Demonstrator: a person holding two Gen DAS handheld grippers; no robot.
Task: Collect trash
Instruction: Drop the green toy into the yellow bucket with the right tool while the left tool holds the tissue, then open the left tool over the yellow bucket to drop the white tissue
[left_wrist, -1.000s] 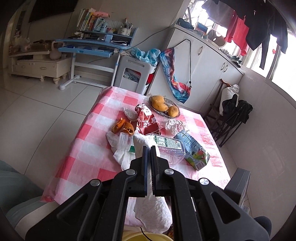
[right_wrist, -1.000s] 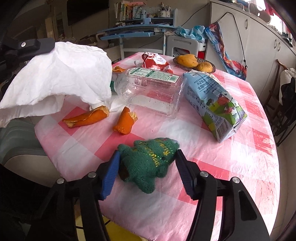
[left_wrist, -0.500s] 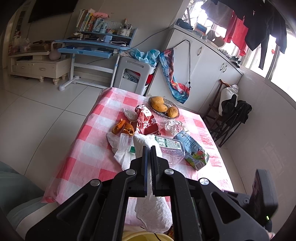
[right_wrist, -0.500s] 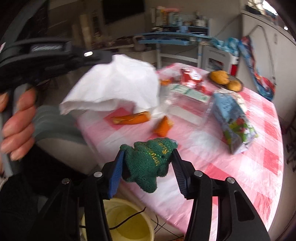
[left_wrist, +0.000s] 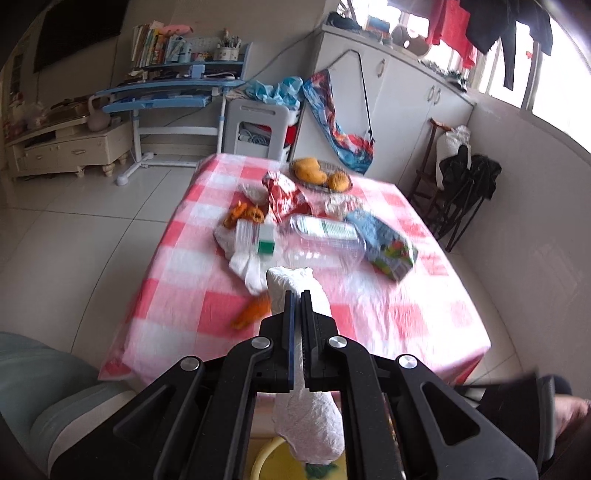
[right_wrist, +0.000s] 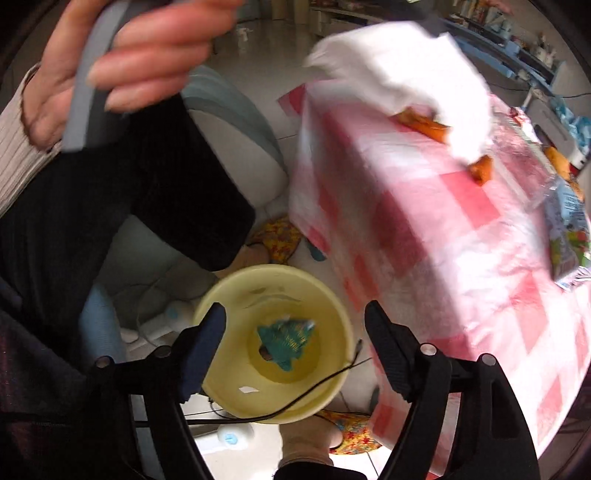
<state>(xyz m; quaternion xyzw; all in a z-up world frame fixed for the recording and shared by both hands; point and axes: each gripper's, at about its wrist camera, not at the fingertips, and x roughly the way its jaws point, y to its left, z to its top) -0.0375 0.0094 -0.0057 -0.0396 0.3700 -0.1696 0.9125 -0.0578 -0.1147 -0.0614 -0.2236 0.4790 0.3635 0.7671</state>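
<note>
The right hand-held gripper (right_wrist: 291, 352) hung with its jaws spread wide and nothing between them; they had just been opening. Directly under it stood a yellow bucket (right_wrist: 334, 306) on the floor, and in the bottom of this bucket lay a green knitted toy (right_wrist: 286, 338), together with a small white scrap (right_wrist: 247, 388). A thin black cord (right_wrist: 314, 387) crossed the near rim of the bucket. The left hand-held gripper (left_wrist: 297, 306) had its jaws pressed together on a white paper towel (left_wrist: 295, 282), which hung down from them over the same bucket, just beside the edge of the surface (left_wrist: 369, 314) with the red and white checked cloth. A little further, on this surface, lay pieces of orange peel (left_wrist: 255, 312), more white tissue (left_wrist: 243, 264) and a clear plastic box (left_wrist: 325, 232) that appeared empty. Beside the box lay a blue carton (left_wrist: 384, 243), and behind it a crumpled red wrapper (left_wrist: 284, 194). At the far end stood a shallow dish (left_wrist: 320, 174) which held yellow fruit, apparently mangoes.
</note>
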